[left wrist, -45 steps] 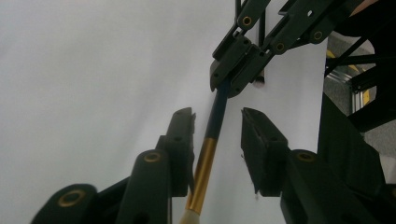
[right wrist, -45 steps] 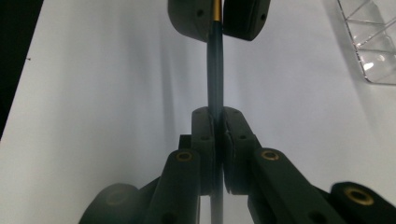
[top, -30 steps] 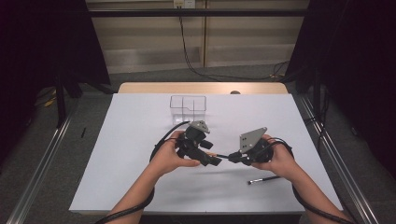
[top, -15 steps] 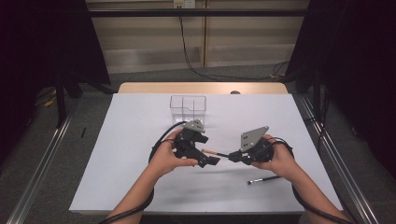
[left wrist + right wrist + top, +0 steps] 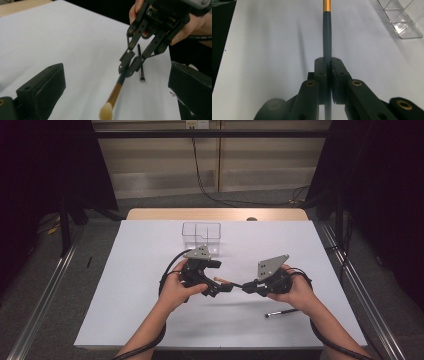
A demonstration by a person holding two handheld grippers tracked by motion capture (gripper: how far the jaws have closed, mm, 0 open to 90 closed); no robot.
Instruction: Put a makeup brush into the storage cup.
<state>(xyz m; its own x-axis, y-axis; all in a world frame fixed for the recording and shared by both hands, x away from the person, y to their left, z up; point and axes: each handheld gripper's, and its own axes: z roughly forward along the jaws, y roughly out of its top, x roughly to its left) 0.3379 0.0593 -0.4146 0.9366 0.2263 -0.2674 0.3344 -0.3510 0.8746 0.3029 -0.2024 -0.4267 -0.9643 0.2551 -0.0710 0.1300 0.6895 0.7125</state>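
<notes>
Your right hand-held gripper (image 5: 327,65) is clenched on the dark handle of a makeup brush (image 5: 115,91), holding it above the white tabletop (image 5: 150,255). Your left hand-held gripper (image 5: 112,87), jaws just spread wide, has let go, the bristle tip between them. Draw the left hand back cleanly; both forearms reach forward, grippers facing each other.

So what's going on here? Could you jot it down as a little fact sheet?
Held item: makeup brush, dark handle, gold band, pale tuft
Right gripper: fingers clamped on the brush handle
Left gripper: fingers spread wide, just been opening, brush tuft between them, not pressed
On table: second small brush, clear divided box
</notes>
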